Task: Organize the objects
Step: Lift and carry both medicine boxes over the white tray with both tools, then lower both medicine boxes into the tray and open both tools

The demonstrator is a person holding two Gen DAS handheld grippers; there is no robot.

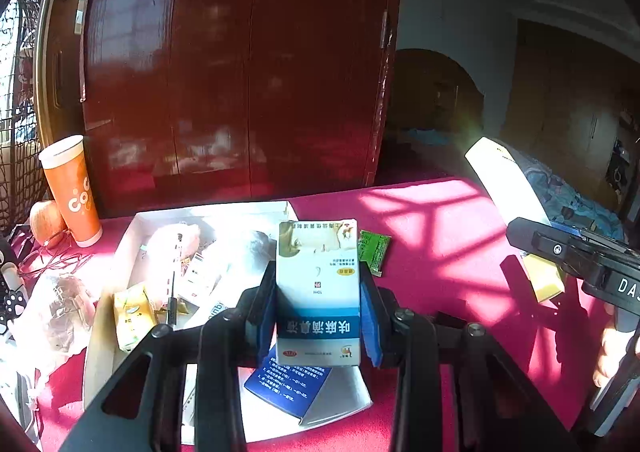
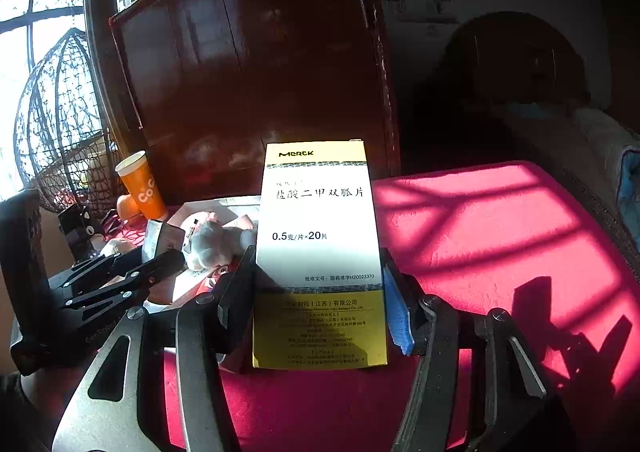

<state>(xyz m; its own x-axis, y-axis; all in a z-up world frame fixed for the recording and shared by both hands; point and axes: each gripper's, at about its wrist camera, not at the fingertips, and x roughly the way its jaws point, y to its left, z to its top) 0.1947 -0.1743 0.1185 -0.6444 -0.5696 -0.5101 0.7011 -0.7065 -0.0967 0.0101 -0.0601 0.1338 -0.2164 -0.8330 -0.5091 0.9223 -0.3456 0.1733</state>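
White tray [image 1: 132, 228]: plush toy [image 1: 176, 238], packets | blue box [image 1: 318, 292] in left gripper [image 1: 318, 316]

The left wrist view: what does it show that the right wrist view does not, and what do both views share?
Only the left wrist view shows the left tool shut on the blue and white box, and a green sachet on the red cloth. Only the right wrist view shows the printed face of the yellow and white box in the right tool, and a wicker hanging chair. Both show the orange cup, the dark wooden cabinet and the white tray.
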